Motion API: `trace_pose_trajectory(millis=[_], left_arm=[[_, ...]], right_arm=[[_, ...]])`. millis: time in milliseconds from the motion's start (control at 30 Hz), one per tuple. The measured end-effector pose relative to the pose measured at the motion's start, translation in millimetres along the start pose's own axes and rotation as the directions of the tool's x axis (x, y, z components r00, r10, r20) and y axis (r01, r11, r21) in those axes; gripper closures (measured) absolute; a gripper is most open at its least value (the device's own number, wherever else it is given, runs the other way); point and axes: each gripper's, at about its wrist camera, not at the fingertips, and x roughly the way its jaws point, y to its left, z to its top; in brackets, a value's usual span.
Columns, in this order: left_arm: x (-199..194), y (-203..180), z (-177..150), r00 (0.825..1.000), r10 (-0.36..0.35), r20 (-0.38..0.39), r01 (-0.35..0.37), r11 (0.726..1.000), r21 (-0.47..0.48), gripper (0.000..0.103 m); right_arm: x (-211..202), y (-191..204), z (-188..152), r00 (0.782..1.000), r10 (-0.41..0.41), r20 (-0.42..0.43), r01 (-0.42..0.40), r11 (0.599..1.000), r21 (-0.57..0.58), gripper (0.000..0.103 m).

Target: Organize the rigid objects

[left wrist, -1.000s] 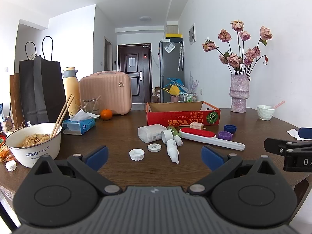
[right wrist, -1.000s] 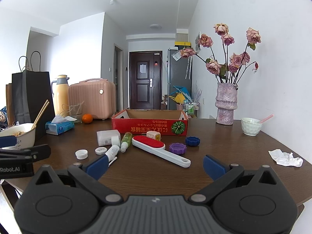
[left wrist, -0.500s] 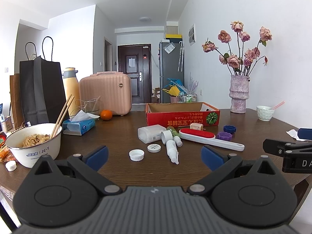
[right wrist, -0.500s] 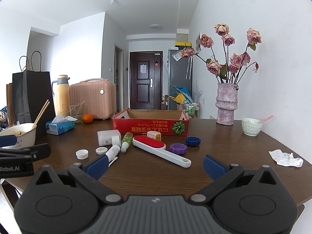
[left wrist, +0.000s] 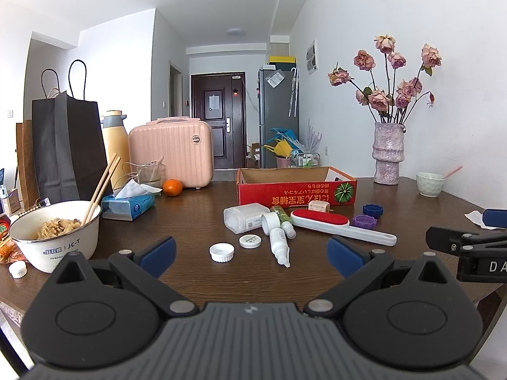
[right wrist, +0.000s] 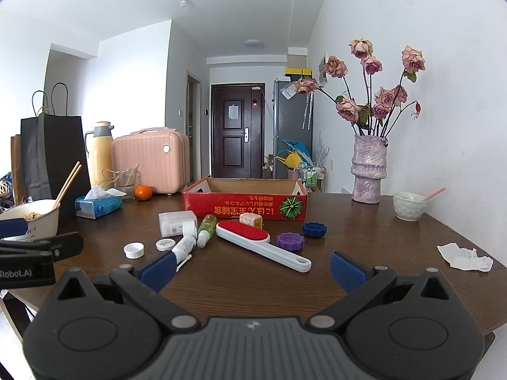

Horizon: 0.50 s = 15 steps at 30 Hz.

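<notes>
Left wrist view: left hand-held gripper is hovering wide apart and holding nothing over the table's near edge; bottles, caps and the lint brush are lying mid-table, just before the red box.

Right wrist view: right hand-held gripper is gaping wide, gripping nothing; the lint brush is lying ahead of it.

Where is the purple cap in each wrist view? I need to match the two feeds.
Left wrist: the purple cap lies right of centre, beside the lint brush.
Right wrist: the purple cap lies near centre, right of the lint brush.
Shared landmark: the red cardboard box behind it.
</notes>
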Motion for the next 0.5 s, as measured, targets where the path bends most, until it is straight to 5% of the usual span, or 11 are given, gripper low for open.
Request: trace_pose_trajectory(millis=[500], left_arm=[[-2.9, -1.2, 0.7, 1.000, -0.001, 0.001, 0.001, 1.000, -0.001, 0.000]], right_arm=[[-0.1, -0.6, 0.0, 1.000, 0.001, 0.000, -0.001, 1.000, -0.001, 0.000]])
